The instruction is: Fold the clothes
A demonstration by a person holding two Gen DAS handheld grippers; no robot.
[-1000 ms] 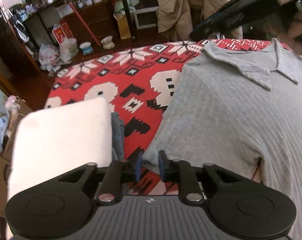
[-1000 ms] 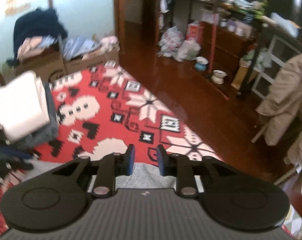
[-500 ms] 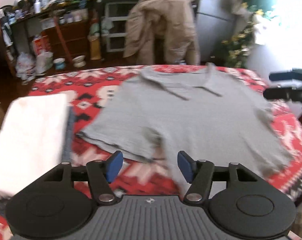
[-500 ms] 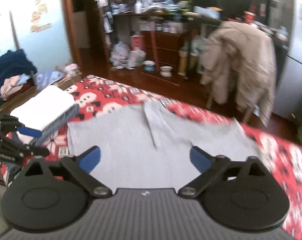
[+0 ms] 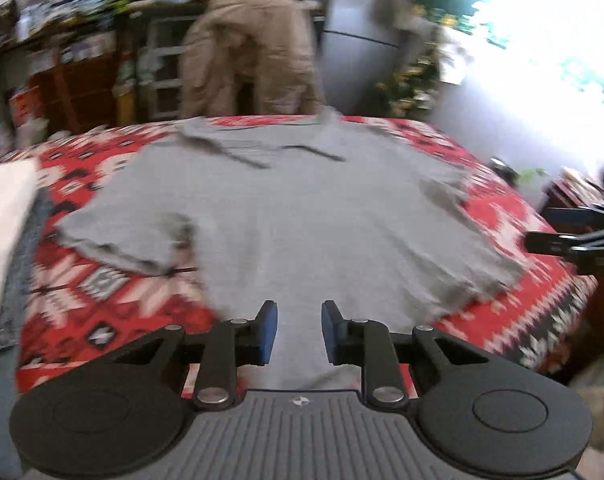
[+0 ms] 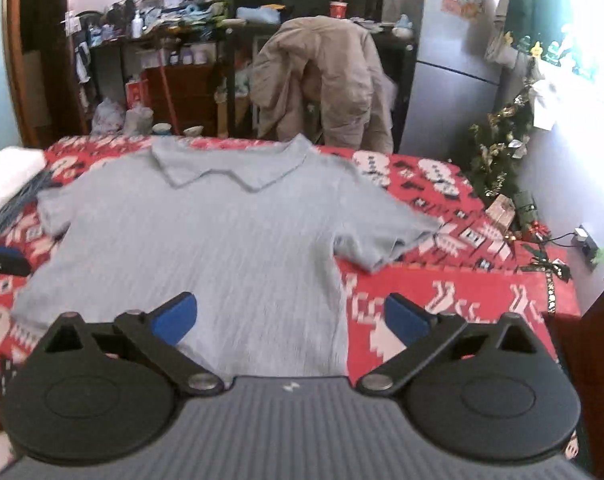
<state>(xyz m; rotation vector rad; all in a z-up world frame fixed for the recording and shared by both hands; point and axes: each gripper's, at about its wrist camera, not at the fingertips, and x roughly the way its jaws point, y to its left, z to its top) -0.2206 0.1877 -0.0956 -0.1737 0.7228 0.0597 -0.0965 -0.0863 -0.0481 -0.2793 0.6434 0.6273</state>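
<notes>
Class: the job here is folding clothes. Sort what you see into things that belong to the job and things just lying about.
Belongs to the job:
grey polo shirt
left gripper
right gripper
folded white stack

Just lying about:
tan jacket
tinsel plant
red patterned cloth, only the work surface

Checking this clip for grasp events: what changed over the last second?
Both tongs let go of the grey ribbed polo shirt and drew back. Left tongs have just been closing on nothing; right tongs stand wide. Shirt stays spread flat on the red patterned blanket; white folded stack unmoved.
</notes>
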